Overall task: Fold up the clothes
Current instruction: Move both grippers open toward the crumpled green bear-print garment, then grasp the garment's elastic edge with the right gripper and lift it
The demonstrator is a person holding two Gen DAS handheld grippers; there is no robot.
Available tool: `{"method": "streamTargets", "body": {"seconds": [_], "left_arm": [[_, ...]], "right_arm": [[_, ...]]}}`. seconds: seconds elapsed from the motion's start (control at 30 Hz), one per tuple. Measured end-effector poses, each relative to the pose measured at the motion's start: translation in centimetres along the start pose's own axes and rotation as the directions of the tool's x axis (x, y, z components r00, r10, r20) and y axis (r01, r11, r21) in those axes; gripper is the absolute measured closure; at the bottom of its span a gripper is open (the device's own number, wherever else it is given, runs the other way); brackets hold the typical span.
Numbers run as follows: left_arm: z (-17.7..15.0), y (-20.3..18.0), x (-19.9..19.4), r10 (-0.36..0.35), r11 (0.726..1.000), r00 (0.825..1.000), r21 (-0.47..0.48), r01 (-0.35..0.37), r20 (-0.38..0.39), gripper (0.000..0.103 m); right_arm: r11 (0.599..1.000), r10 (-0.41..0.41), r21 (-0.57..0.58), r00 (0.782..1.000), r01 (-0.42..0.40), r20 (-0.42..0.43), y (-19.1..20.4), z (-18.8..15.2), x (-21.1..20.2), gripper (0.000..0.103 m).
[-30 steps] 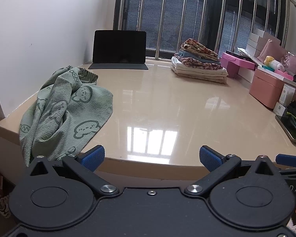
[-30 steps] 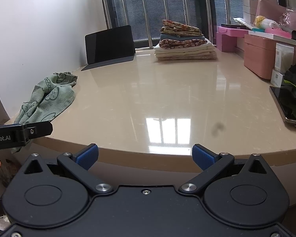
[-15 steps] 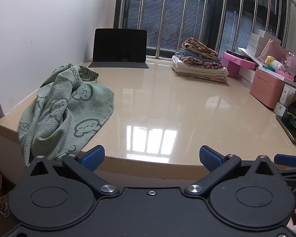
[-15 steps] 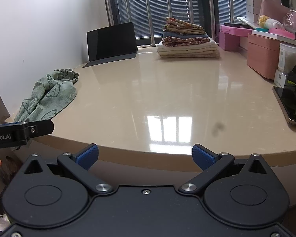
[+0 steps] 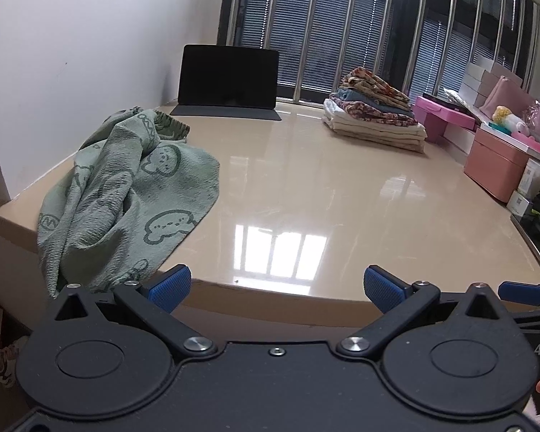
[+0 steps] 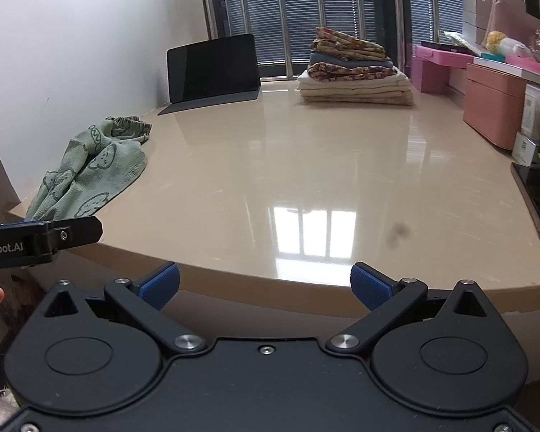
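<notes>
Both grippers hover at the table's (image 5: 306, 187) near edge. Left gripper (image 5: 277, 284) and right gripper (image 6: 264, 280) gape wide, holding nothing. The green cloth (image 5: 126, 194) slumps over the near-left corner.

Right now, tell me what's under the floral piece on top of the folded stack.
Under the floral piece: a blue garment, another floral layer, then cream fabric. Their inner folds are hidden.

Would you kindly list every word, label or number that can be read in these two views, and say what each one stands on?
"nRobot.AI", cut off at the frame edge: on the side of the left claw, seen in the right wrist view.
"A S", partial: on the right claw body at the left wrist view's right edge.
Letters on the green garment waistband: too distorted to read.
Labels on the white boxes: too small to read.
</notes>
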State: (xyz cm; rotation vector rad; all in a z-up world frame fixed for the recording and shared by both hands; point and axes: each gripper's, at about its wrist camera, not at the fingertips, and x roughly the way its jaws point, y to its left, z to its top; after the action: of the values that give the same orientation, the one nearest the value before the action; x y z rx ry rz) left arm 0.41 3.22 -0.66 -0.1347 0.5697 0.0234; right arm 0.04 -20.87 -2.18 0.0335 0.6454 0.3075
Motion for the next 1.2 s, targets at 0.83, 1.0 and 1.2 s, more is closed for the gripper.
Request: {"method": "streamTargets", "body": {"seconds": [0.83,1.0,1.2], "left_arm": [[3.1,8.3,2.1,0.092,0.987,0.994,-0.137,-0.085,0.050,0.000],[5.0,11.4,2.7,0.139,0.980,0.988,-0.155,-0.127,0.069,0.000],[7.1,15.3,3.0,0.221,0.964,0.971,-0.174,-0.203,0.092,0.000]], "right_arm": [[0.971,0.131,-0.197,0.991,-0.133,-0.023,7.9,5.1,6.4,0.001],[0.947,0.187,-0.264,0.982,-0.183,-0.013,10.9,7.4,8.7,0.001],[0.911,0.284,-0.302,0.958,-0.281,-0.033,14.9,11.1,12.1,0.002]]}}
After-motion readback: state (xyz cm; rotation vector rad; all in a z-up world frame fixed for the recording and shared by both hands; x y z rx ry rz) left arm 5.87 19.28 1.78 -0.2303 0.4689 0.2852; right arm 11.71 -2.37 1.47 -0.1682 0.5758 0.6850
